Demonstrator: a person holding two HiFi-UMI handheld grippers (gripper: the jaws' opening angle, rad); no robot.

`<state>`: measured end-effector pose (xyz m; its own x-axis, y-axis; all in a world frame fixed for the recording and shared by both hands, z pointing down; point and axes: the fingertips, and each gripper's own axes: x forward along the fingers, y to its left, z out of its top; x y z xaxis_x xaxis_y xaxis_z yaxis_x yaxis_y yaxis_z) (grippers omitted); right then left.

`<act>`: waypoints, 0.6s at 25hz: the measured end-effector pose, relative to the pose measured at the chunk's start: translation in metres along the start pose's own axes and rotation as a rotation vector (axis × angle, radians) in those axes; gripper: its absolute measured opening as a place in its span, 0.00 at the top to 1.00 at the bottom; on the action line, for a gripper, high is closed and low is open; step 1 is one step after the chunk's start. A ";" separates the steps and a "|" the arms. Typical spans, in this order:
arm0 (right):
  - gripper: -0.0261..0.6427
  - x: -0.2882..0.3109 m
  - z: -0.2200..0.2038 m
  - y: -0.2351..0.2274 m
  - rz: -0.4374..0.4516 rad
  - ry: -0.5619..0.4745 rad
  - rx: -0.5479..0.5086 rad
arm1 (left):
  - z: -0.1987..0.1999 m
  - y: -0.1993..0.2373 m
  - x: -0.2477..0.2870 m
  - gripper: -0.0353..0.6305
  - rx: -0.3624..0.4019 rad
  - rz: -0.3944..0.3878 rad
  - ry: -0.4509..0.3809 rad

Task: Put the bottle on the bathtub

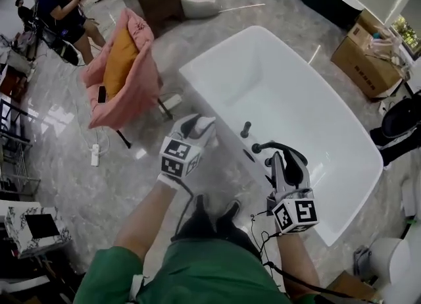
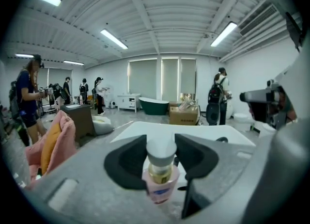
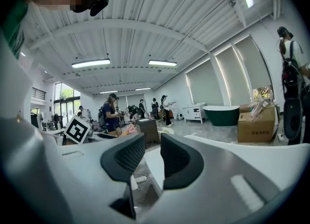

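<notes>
A small pink bottle [image 2: 160, 182] with a white cap stands between the jaws of my left gripper [image 2: 161, 152], which is shut on its neck. In the head view the left gripper [image 1: 197, 126] hovers just off the near left rim of the white bathtub [image 1: 217, 89], and the bottle is hidden by the jaws. My right gripper [image 1: 287, 159] is at the tub's near rim, beside the black faucet [image 1: 276, 147]. Its jaws [image 3: 151, 151] stand a narrow gap apart with nothing between them. Past the bottle, the bathtub [image 2: 145, 129] lies straight ahead.
A pink chair [image 1: 131, 79] with an orange cushion stands left of the tub. A black knob [image 1: 247, 128] sits on the tub's rim. A power strip [image 1: 95, 154] lies on the floor. Cardboard boxes [image 1: 363, 62] are far right, and a person [image 1: 62, 13] stands at the back left.
</notes>
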<state>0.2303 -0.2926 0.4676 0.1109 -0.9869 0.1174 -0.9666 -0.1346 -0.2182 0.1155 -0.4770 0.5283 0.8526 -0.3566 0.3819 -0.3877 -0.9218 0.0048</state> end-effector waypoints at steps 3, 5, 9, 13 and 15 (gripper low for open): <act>0.81 0.005 -0.017 -0.005 -0.062 0.020 0.013 | -0.017 0.011 0.031 0.68 0.010 -0.049 0.033; 0.81 0.009 -0.025 -0.008 -0.114 0.031 0.030 | -0.030 0.017 0.049 0.68 0.018 -0.085 0.054; 0.81 0.015 -0.030 -0.028 -0.186 0.033 0.041 | -0.053 0.020 0.095 0.68 0.034 -0.133 0.098; 0.81 0.015 -0.043 -0.052 -0.228 0.039 0.047 | -0.070 0.016 0.145 0.68 0.044 -0.158 0.131; 0.81 0.015 -0.051 -0.060 -0.245 0.048 0.056 | -0.079 0.016 0.166 0.68 0.052 -0.164 0.142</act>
<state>0.2778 -0.2946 0.5318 0.3280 -0.9189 0.2192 -0.8977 -0.3754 -0.2306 0.2230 -0.5391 0.6650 0.8433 -0.1799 0.5065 -0.2265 -0.9735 0.0313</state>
